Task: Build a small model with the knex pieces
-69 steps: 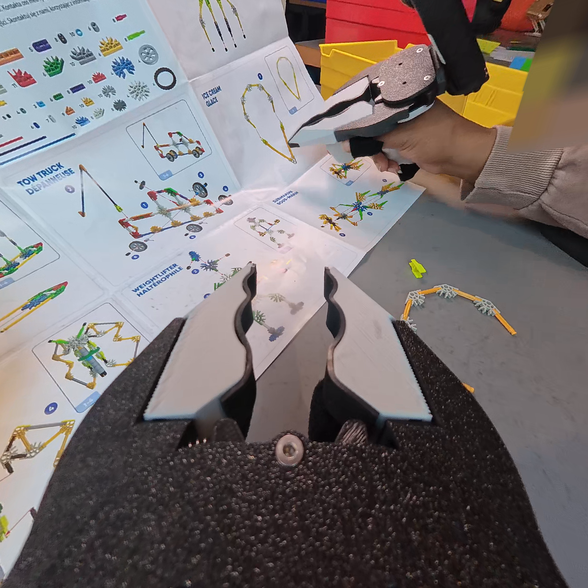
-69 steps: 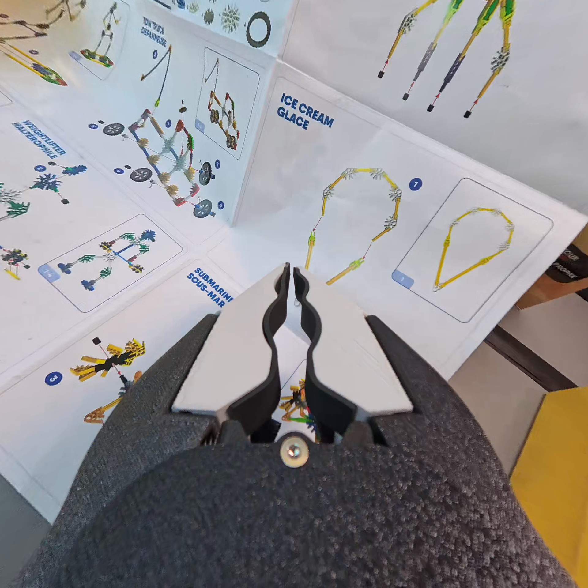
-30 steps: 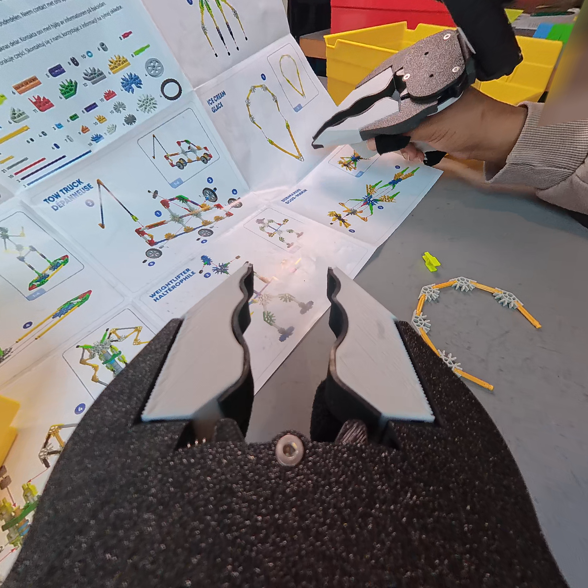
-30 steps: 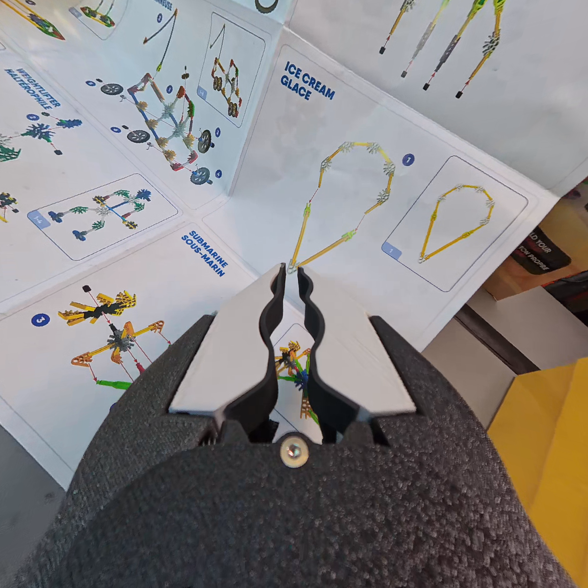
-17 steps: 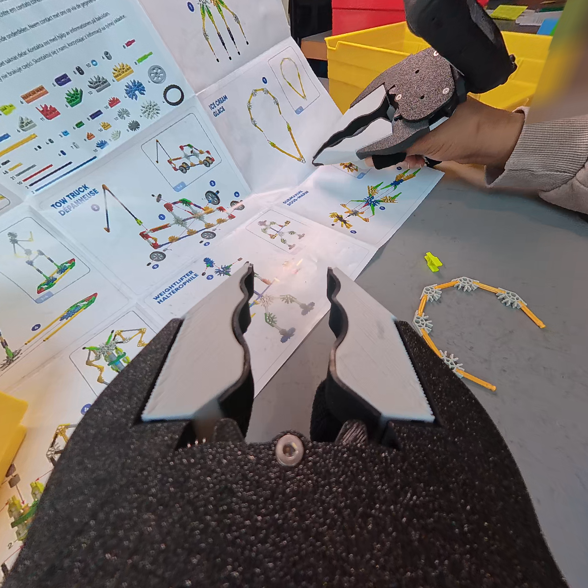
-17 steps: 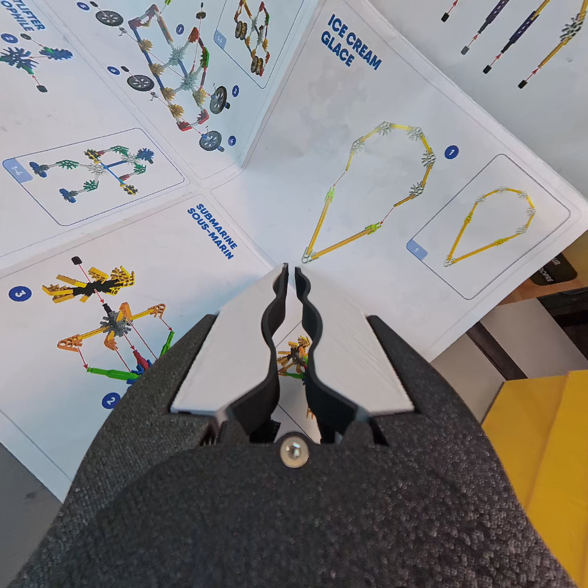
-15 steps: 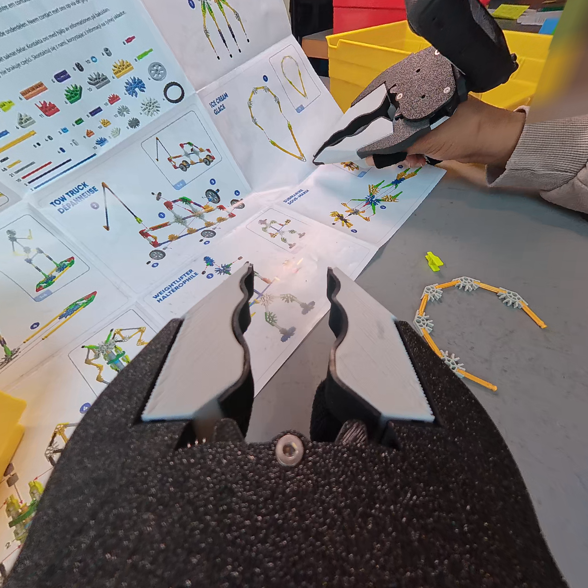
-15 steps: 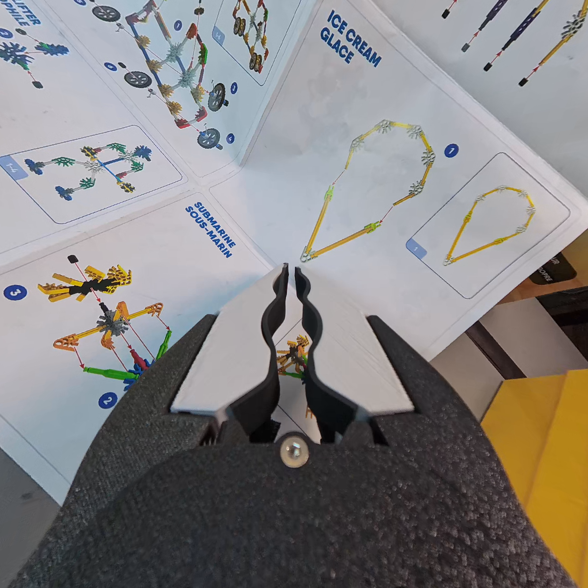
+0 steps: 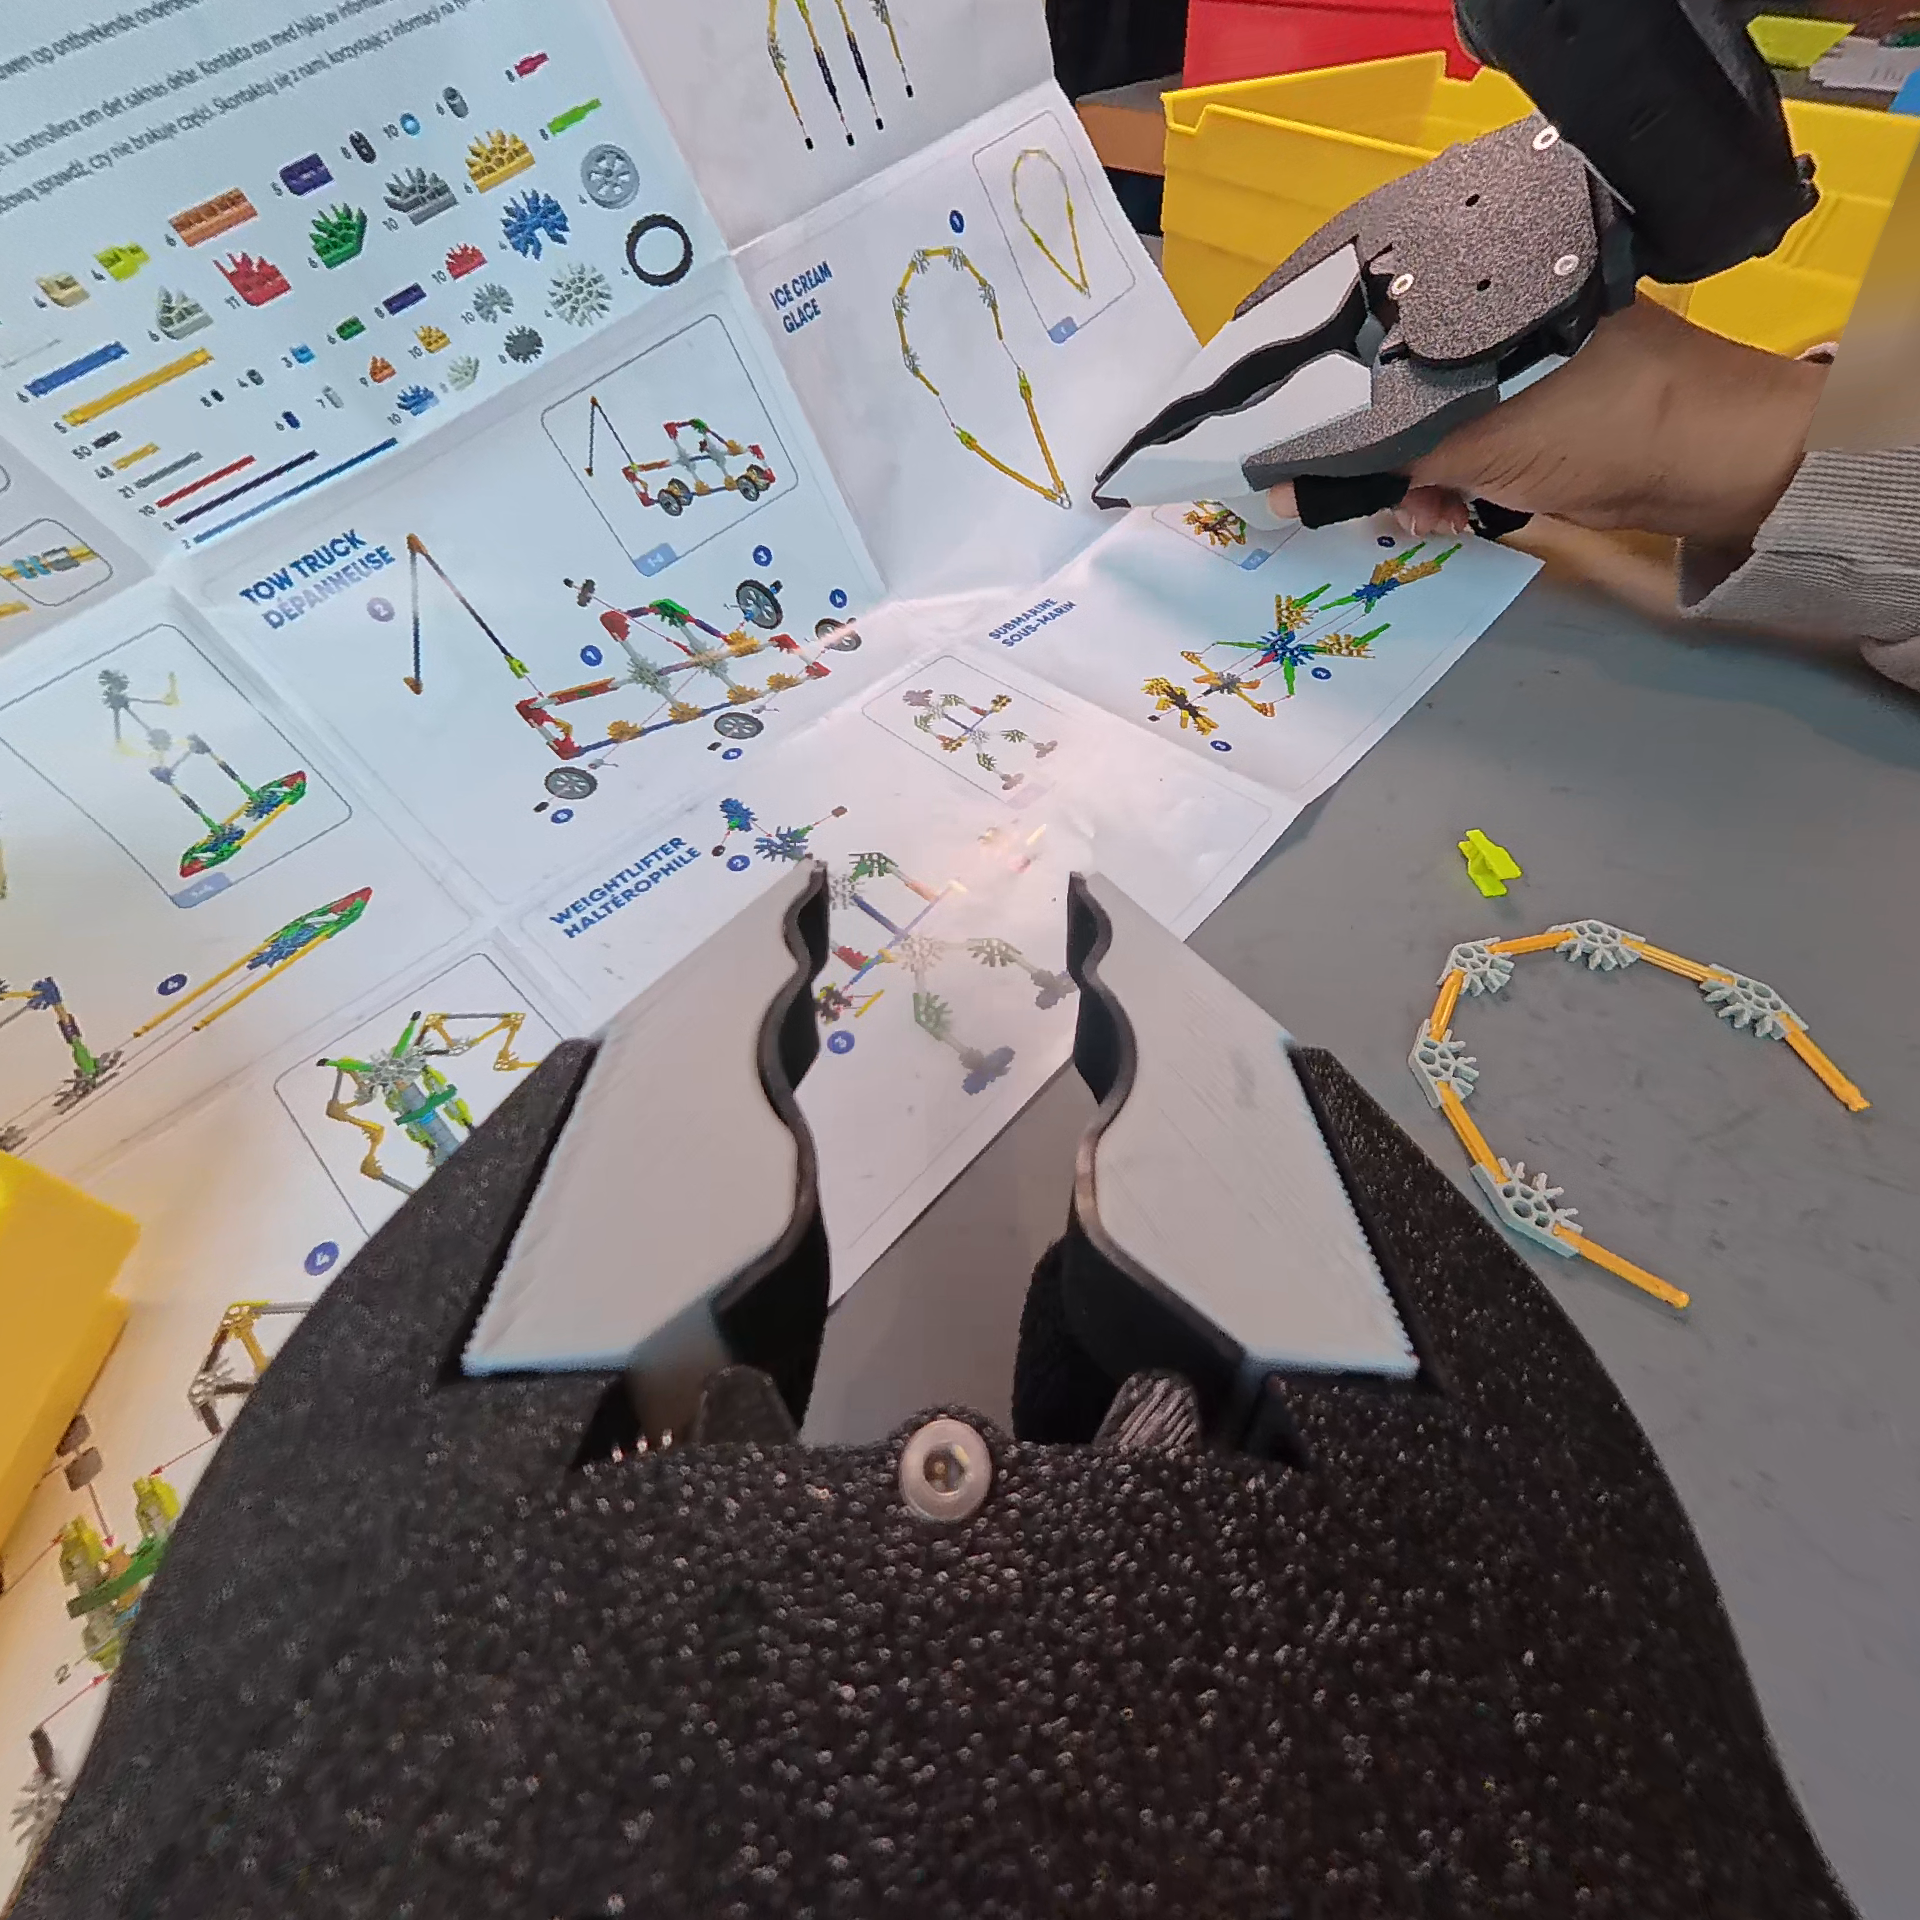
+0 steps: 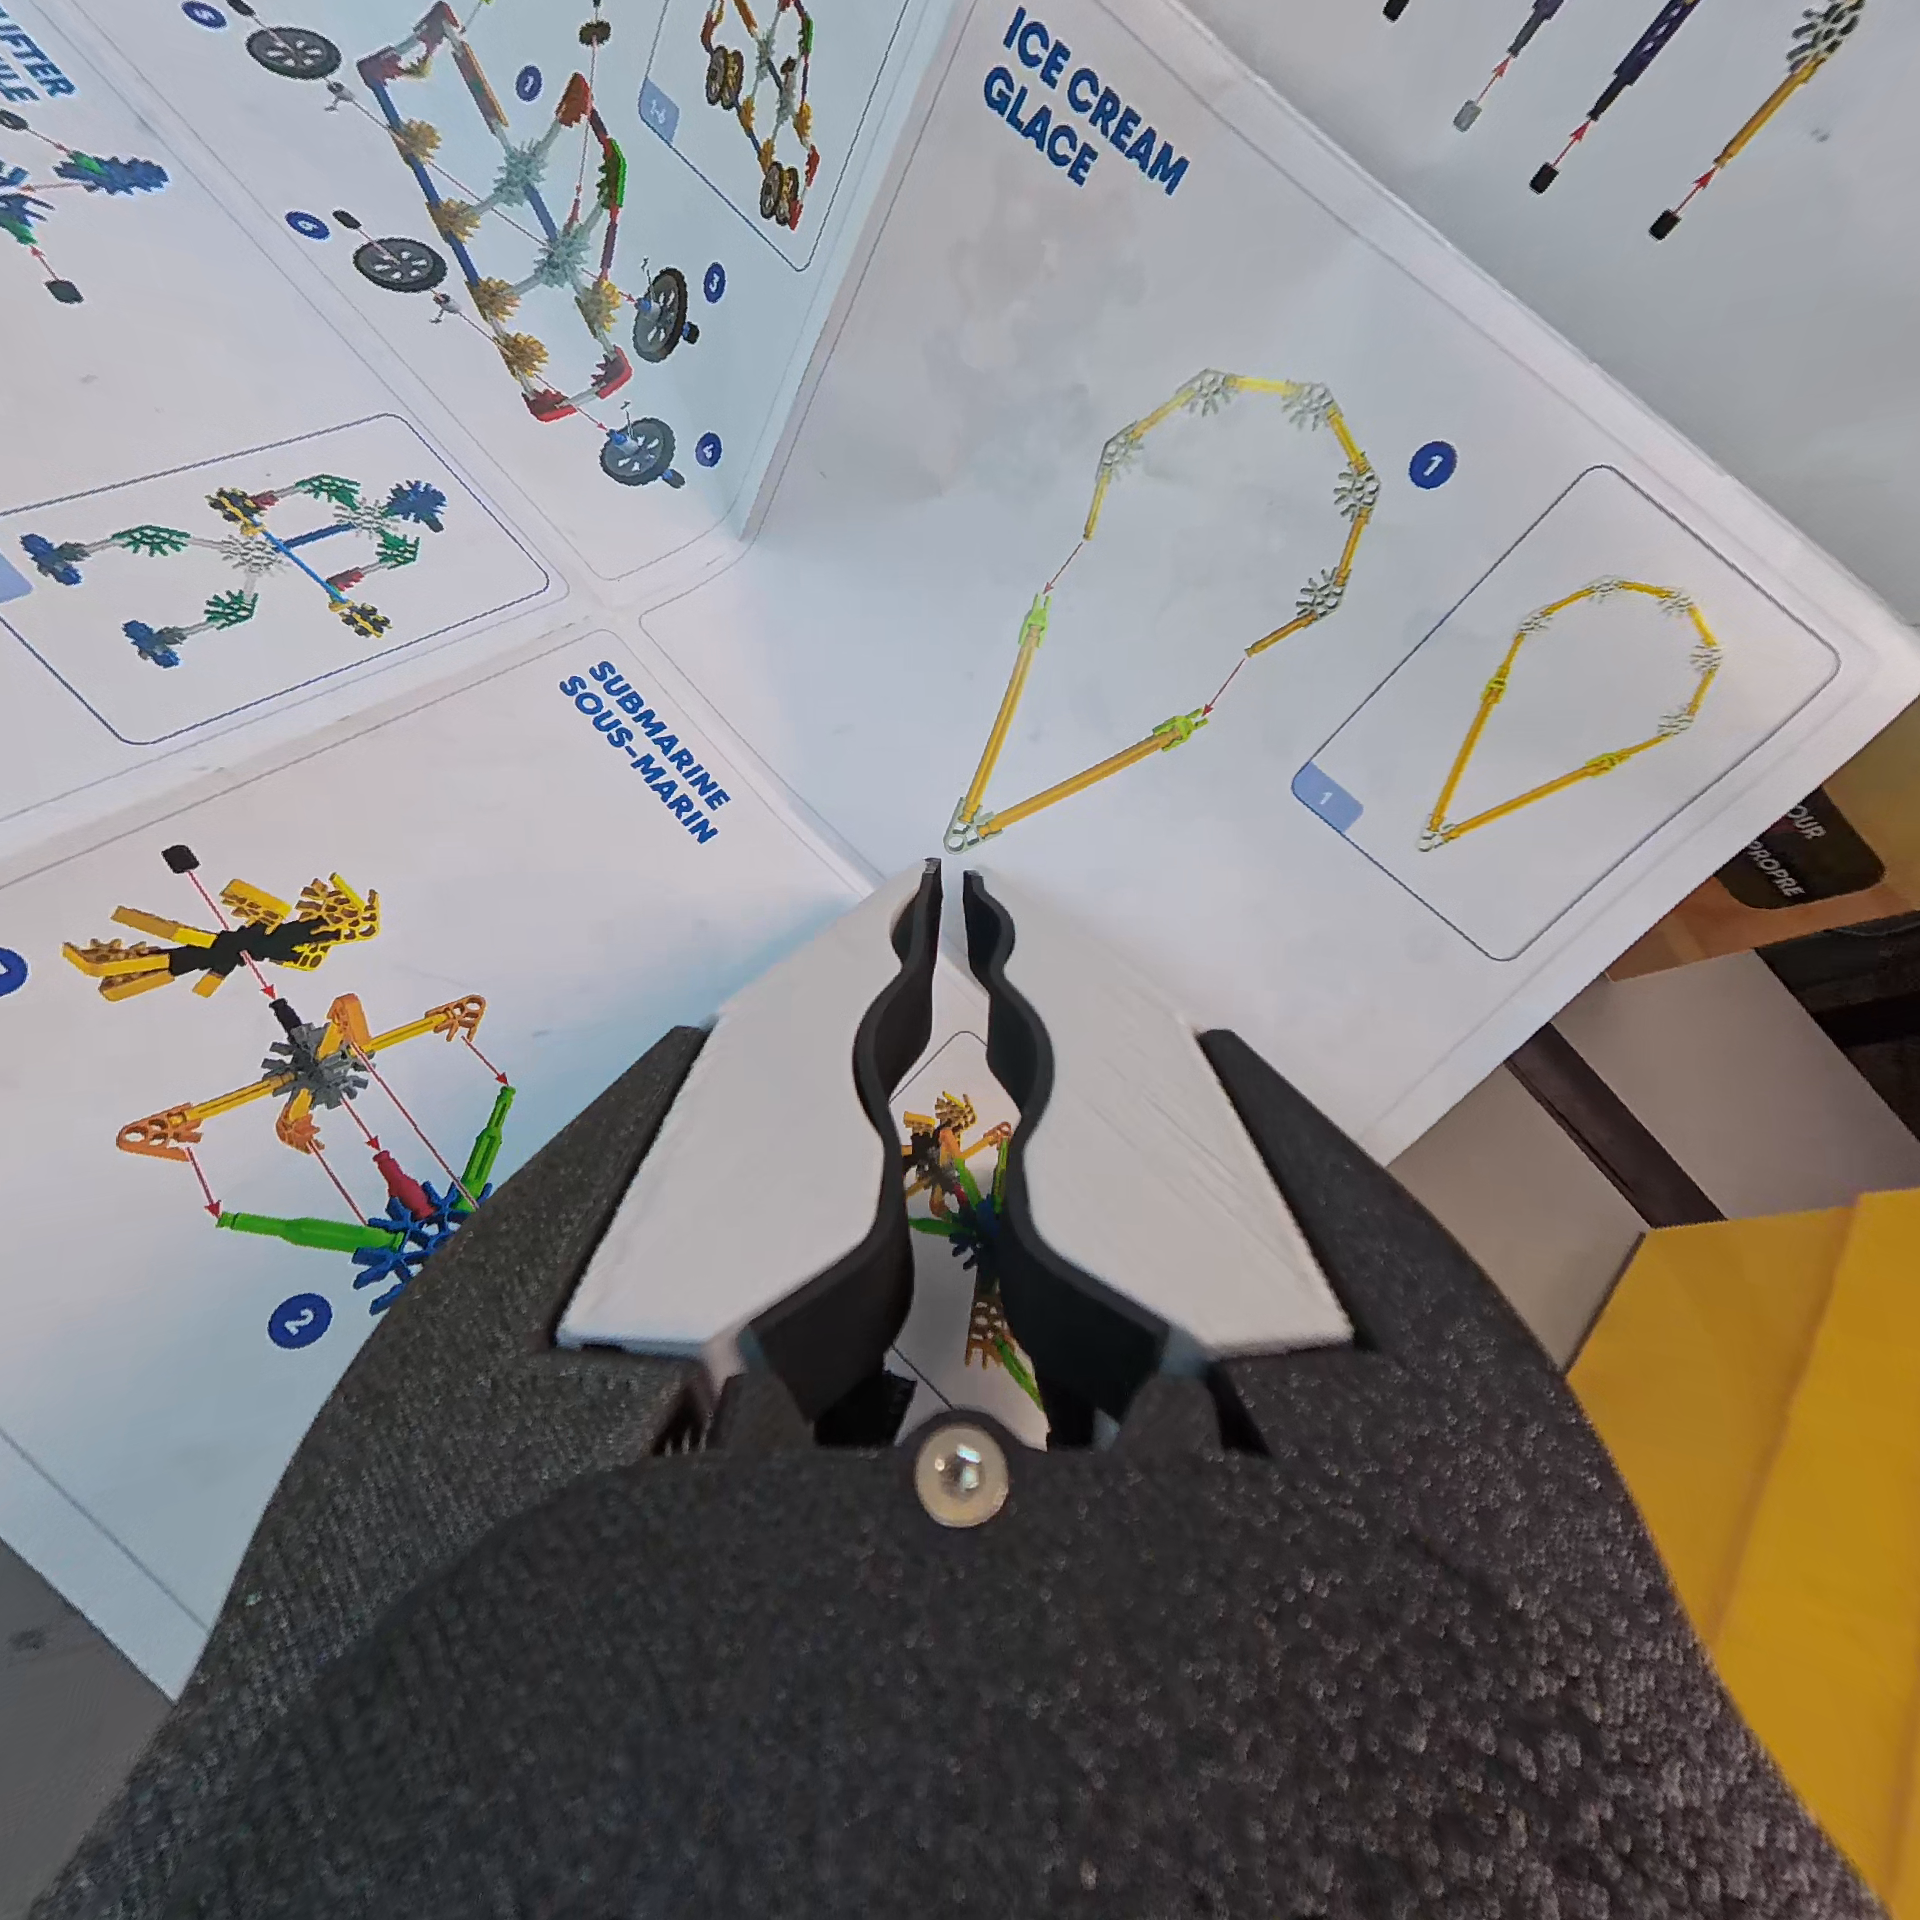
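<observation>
Instruction sheet (image 9: 727, 644) covers grey table (image 9: 1662, 831).

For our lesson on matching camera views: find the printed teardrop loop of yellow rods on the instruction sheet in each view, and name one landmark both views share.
Left wrist view: the teardrop loop diagram sits upper centre, just left of the right gripper.
Right wrist view: the diagram fills centre right, its point just beyond the gripper's tips.
Shared landmark: the yellow bin, at the lower right edge in the right wrist view.
</observation>
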`<control>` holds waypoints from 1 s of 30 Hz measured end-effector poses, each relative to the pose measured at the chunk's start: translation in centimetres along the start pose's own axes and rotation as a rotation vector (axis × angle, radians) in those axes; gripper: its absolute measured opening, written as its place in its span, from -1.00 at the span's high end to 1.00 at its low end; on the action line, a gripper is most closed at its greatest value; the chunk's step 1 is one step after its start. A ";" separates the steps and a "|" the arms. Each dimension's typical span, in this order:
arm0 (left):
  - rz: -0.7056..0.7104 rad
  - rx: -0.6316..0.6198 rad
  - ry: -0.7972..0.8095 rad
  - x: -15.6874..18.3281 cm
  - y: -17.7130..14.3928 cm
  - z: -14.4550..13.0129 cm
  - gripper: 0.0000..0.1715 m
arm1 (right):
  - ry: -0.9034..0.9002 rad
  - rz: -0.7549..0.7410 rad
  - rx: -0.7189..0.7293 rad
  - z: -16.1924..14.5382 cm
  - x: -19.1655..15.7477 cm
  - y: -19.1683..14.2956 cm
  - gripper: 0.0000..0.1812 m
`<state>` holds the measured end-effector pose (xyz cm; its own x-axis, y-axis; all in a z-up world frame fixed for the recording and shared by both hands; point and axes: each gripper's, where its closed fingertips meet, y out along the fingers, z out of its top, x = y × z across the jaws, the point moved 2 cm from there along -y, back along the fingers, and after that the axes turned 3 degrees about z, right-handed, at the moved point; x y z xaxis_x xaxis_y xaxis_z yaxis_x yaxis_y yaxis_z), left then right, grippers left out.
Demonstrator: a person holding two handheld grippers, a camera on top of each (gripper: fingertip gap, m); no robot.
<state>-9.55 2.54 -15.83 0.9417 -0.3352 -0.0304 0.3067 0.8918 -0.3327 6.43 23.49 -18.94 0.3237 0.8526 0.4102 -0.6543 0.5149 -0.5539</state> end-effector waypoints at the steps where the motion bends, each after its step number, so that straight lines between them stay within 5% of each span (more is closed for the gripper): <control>1: 0.007 0.001 -0.003 -0.1 0.0 0.0 0.47 | -0.001 0.000 -0.001 0.0 0.0 0.0 0.97; 30: -0.002 -0.048 0.058 1.4 1.0 -0.4 0.46 | -0.034 -0.053 0.007 0.1 0.0 -0.2 0.97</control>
<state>-7.99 2.85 -16.59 0.9311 -0.3551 -0.0835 0.3001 0.8758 -0.3780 6.49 23.40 -18.71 0.3346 0.8204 0.4637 -0.6414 0.5588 -0.5257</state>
